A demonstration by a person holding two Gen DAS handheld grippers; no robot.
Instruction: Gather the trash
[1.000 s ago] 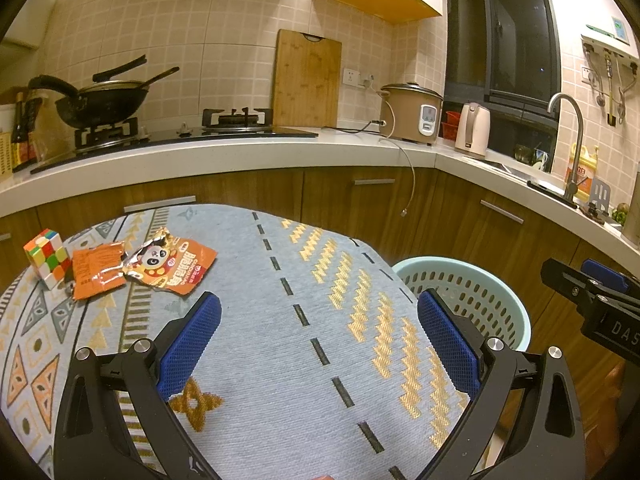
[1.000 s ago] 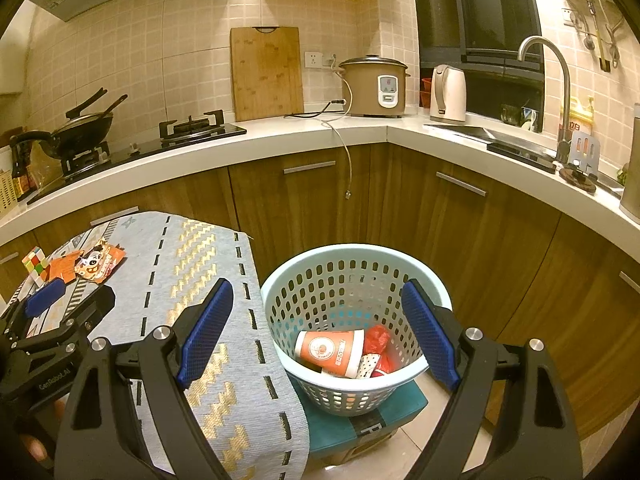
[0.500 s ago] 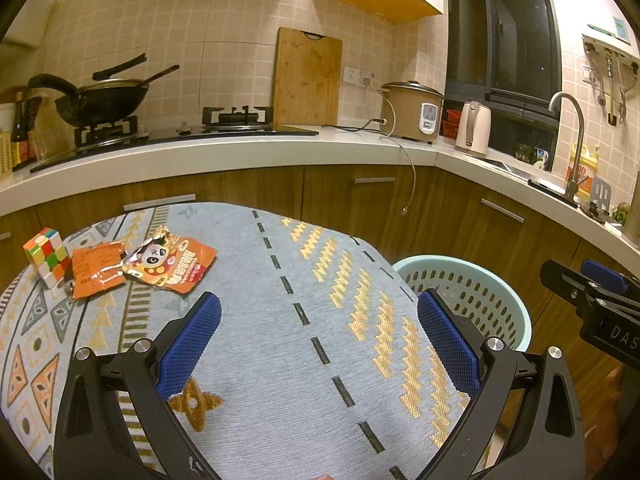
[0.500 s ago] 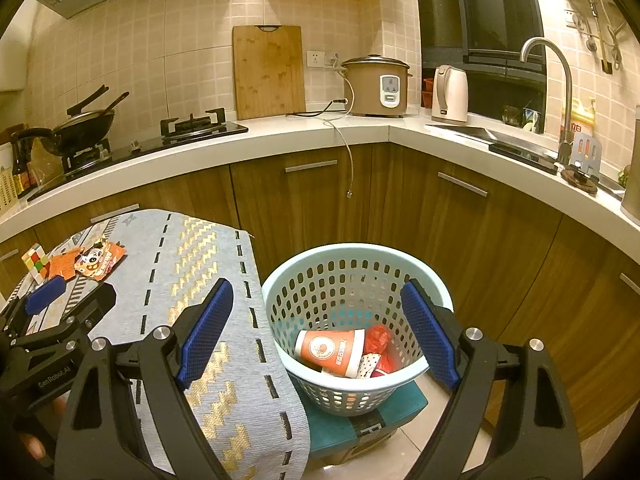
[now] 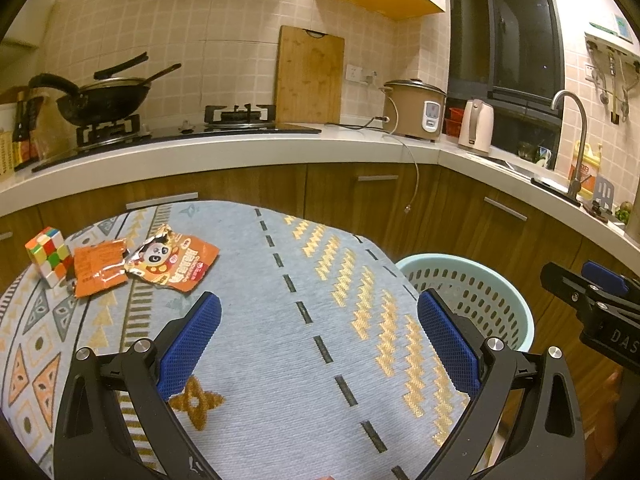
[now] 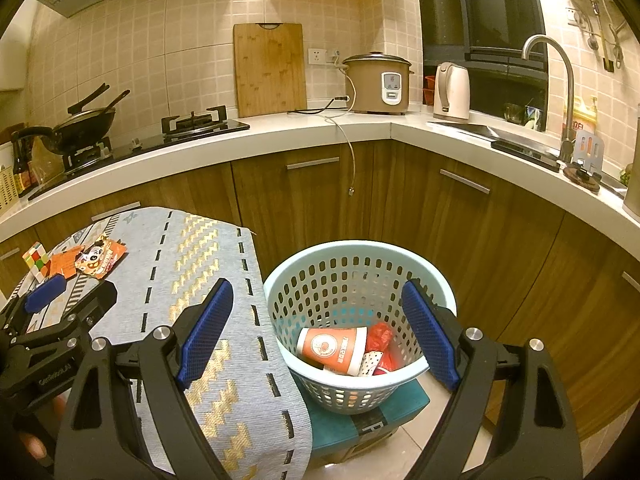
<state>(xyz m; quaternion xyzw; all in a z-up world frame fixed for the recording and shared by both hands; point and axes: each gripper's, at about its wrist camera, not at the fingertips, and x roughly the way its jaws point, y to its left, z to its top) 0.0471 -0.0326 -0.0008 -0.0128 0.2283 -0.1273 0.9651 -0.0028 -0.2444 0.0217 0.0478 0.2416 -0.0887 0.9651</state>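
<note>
An orange panda snack wrapper [image 5: 173, 264] and a torn orange wrapper [image 5: 98, 268] lie at the table's far left; they also show in the right wrist view [image 6: 100, 260]. My left gripper [image 5: 320, 332] is open and empty above the patterned cloth [image 5: 280, 320], short of the wrappers. My right gripper [image 6: 318, 328] is open and empty above the pale green basket [image 6: 436, 280], which holds an orange paper cup [image 6: 332, 348] and red trash [image 6: 378, 338]. The basket also shows in the left wrist view [image 5: 464, 280].
A Rubik's cube [image 5: 47, 254] stands left of the wrappers. The basket sits on a teal box [image 6: 360, 420] beside the table's right edge. Wooden cabinets and a counter with wok [image 5: 100, 100], rice cooker [image 5: 414, 110] and kettle [image 5: 476, 126] run behind.
Both grippers stay open and almost still. The view in each wrist camera has shifted only very slightly.
</note>
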